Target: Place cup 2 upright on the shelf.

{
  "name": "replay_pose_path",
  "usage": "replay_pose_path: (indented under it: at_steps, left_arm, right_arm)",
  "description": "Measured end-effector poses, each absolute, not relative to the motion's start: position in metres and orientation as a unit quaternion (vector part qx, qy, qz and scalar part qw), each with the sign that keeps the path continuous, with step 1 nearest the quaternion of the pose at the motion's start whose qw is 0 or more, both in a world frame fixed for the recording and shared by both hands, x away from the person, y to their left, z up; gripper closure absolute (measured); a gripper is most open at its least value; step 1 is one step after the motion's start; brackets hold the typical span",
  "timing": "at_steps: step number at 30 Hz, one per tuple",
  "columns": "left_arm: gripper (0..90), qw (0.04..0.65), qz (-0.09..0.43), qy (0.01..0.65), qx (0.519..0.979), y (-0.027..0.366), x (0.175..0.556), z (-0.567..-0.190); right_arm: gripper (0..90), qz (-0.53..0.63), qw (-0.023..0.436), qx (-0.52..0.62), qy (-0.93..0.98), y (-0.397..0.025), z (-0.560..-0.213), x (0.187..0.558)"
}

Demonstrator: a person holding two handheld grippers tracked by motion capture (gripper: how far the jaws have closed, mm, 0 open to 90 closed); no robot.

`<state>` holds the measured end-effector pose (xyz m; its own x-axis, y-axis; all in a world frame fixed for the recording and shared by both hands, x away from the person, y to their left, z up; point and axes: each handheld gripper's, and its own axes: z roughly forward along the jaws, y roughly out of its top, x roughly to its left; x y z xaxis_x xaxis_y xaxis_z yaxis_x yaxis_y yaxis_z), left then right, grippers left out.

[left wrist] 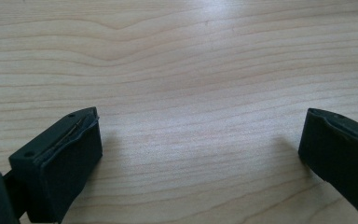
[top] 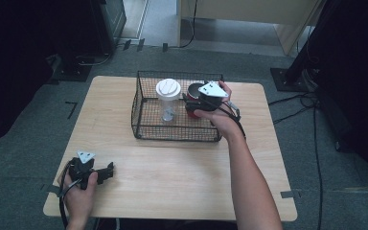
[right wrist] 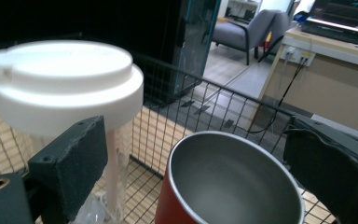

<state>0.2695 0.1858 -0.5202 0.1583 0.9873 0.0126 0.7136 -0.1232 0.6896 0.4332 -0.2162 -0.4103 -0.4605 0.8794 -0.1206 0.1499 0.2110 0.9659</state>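
A black wire basket [top: 143, 125] stands at the back middle of the wooden table [top: 172, 163]. Inside it are a clear cup with a white lid [top: 167, 90] [right wrist: 60, 79] and, to its right, a red cup with a steel inside [top: 192, 90] [right wrist: 233, 182]. My right gripper [top: 189, 103] [right wrist: 193, 135] is open inside the basket, its jaws on either side of the red cup's rim, with a gap on the lidded cup's side. My left gripper [top: 109, 170] [left wrist: 200, 126] rests open on bare wood at the table's front left corner, holding nothing.
The basket's wire wall [right wrist: 205, 107] rises just behind the red cup. Black stands and cables [top: 306, 91] lie on the grey floor around the table. A wide stretch of bare tabletop [left wrist: 191, 60] lies between the basket and the front edge.
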Motion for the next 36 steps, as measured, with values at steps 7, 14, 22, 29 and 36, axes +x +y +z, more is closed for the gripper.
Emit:
replay_pose_path:
  at_steps: [7, 14, 22, 29, 36]
  left_arm:
    - [0.0, 0.279, 0.246, 0.600, 0.708, 0.186, 0.270, -0.520]
    - [0.0, 0.279, 0.245, 0.601, 0.708, 0.186, 0.270, -0.520]
    - [0.0, 0.279, 0.246, 0.601, 0.707, 0.186, 0.270, -0.520]
    - [0.0, 0.279, 0.246, 0.601, 0.707, 0.186, 0.270, -0.520]
    - [0.0, 0.280, 0.246, 0.601, 0.707, 0.186, 0.270, -0.520]
  right_arm:
    - [7.4, 0.519, 0.369, 0.399, 0.660, -0.222, -0.397, 0.427]
    - [7.4, 0.522, 0.369, 0.407, 0.653, -0.229, -0.386, 0.414]
    - [7.4, 0.524, 0.362, 0.417, 0.648, -0.241, -0.383, 0.394]
    - [7.4, 0.521, 0.361, 0.418, 0.651, -0.251, -0.384, 0.374]
    - [7.6, 0.514, 0.361, 0.421, 0.655, -0.265, -0.389, 0.358]
